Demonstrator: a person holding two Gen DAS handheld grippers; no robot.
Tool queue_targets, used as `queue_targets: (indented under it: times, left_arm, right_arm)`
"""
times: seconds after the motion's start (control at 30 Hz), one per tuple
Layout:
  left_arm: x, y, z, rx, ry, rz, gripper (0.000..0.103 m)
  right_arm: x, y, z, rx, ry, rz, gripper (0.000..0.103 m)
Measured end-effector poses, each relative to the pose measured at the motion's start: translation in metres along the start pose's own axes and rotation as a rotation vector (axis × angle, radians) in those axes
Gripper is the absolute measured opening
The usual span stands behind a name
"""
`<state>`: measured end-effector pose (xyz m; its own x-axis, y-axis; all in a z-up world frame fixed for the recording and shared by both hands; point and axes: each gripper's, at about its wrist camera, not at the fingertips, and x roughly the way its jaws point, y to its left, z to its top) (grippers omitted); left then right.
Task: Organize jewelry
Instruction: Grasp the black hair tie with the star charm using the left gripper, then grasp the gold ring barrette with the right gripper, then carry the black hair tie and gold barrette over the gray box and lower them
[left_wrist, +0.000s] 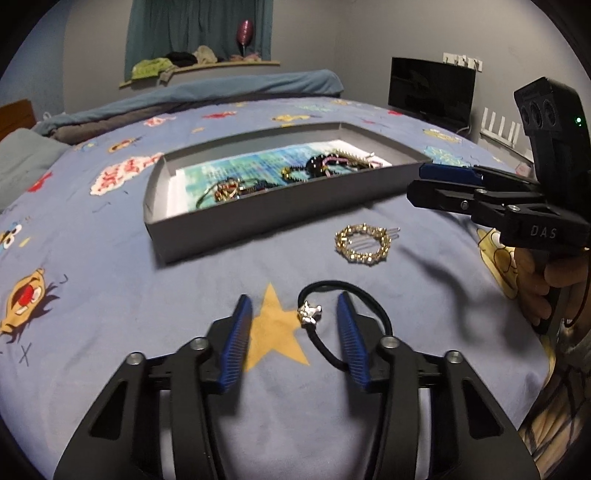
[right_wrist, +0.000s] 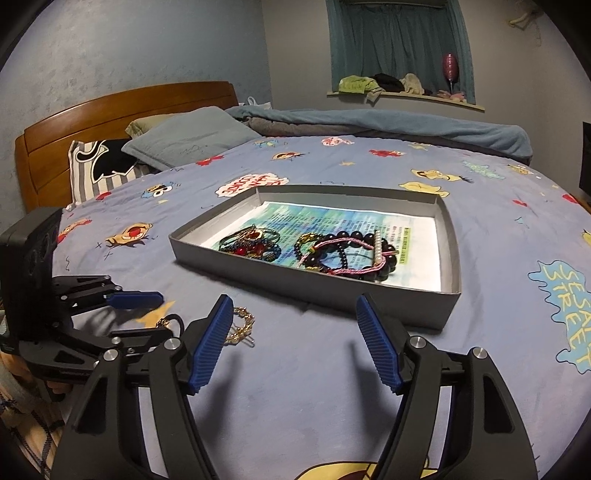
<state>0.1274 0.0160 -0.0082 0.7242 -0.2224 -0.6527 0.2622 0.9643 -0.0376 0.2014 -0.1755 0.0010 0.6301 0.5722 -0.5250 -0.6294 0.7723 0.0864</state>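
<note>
A black hair tie with a silver charm lies on the blue bedspread over a yellow star. My left gripper is low over it, open, with the charm between its blue pads and the loop running under the right finger; neither pad presses on it. A gold bracelet lies just beyond, near the grey box. The box holds several bracelets and bead strings on a printed sheet. My right gripper hovers open and empty in front of the box, with the gold bracelet beside its left finger.
The bed carries a cartoon-print sheet, pillows and a wooden headboard at the far left, and a rolled blue blanket along the back. A dark monitor stands past the bed's right side.
</note>
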Motion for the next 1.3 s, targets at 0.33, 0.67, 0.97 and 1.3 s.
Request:
queue_targets:
  times: [0.33, 0.67, 0.97, 1.3]
  left_arm:
    - [-0.005, 0.016, -0.001, -0.036, 0.000, 0.002, 0.014]
    - [-0.010, 0.025, -0.001, -0.065, -0.013, 0.016, 0.014]
    - [-0.013, 0.028, 0.000, -0.074, -0.022, 0.020, 0.014]
    - [-0.017, 0.029, 0.003, -0.089, -0.043, 0.024, 0.014]
  right_arm:
    - [0.009, 0.019, -0.004, -0.060, 0.056, 0.043, 0.069]
    - [0.025, 0.043, -0.004, -0.129, 0.118, 0.081, 0.069]
    - [0.044, 0.050, -0.004, -0.149, 0.183, 0.077, 0.066]
    - [0.046, 0.049, -0.005, -0.151, 0.177, 0.072, 0.041]
